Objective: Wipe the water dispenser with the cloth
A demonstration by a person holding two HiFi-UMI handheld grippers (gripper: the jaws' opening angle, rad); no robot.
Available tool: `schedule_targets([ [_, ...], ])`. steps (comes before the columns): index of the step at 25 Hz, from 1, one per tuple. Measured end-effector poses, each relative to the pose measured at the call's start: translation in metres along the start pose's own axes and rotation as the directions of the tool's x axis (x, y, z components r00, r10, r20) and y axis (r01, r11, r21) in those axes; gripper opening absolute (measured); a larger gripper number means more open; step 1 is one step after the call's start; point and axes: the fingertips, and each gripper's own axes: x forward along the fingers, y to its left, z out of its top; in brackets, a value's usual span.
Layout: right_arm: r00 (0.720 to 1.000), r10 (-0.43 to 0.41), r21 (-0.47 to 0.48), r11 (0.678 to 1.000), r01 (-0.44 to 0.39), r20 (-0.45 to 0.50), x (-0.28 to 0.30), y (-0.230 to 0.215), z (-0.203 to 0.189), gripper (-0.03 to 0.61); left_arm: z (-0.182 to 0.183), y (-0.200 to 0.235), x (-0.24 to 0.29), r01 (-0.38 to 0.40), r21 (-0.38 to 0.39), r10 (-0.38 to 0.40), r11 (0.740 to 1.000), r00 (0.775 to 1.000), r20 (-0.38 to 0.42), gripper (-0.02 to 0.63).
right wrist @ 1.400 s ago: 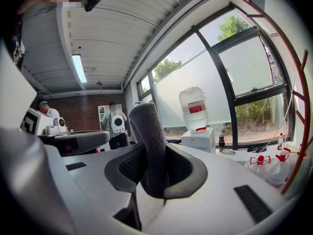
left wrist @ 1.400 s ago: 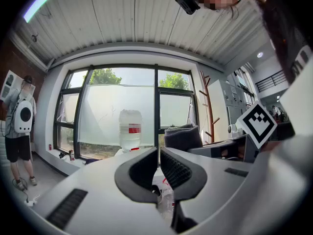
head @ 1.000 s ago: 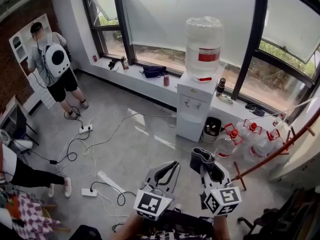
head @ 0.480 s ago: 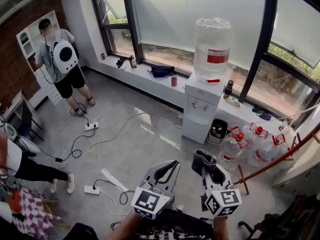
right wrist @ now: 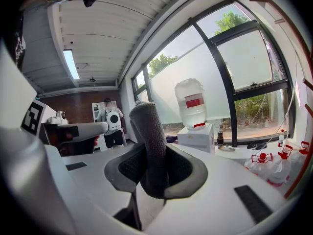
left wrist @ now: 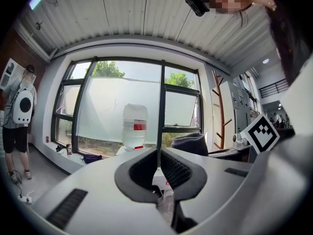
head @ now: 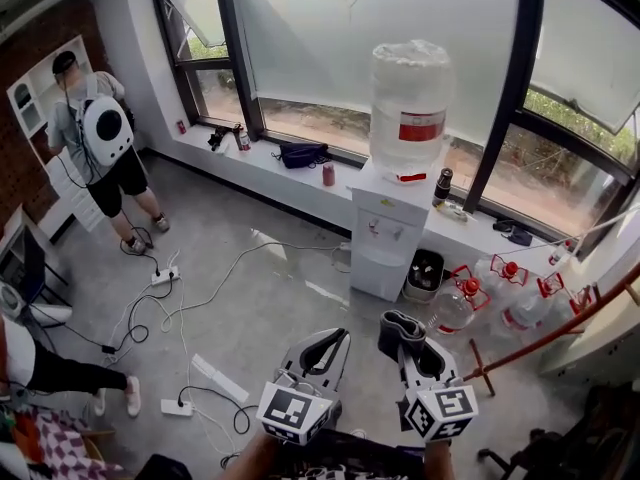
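Grey left gripper [head: 333,340] has its jaws pressed together. Beyond it, the white water dispenser [head: 384,236] stands by the window. Its clear plastic bottle [head: 408,88] bears a red label [head: 420,128] with unreadable print. The right gripper [head: 410,340] has its jaws clamped on a dark grey cloth [head: 398,323], well apart from the dispenser.

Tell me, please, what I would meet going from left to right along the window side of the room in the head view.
Person with white backpack → dark bag → red can → water dispenser → dark flask.
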Motion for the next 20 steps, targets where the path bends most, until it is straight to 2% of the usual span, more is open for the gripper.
schedule_targets([
  [5,0.999,-0.035,-0.002,0.999,0.035,-0.010,0.068,-0.013,0.021,0.107,0.006,0.058,0.051,0.021,0.000,-0.021,1.000,1.000,0.005,0.032],
  [9,0.998,-0.067,-0.006,0.998,0.067,-0.011,0.128,-0.016,0.043,0.107,0.016,0.106,0.092,0.077,0.014,-0.077,0.997,0.997,0.001,0.032],
  [13,0.995,-0.097,-0.011,0.995,0.096,-0.014,0.182,-0.017,0.061,0.107,0.032,0.153,0.122,0.107,0.000,-0.106,0.994,0.994,0.033,0.032],
  [20,0.987,-0.158,0.004,0.987,0.158,-0.032,0.248,-0.018,0.066,0.107,0.027,0.213,0.154,0.164,-0.001,-0.164,0.986,0.986,0.017,0.032],
])
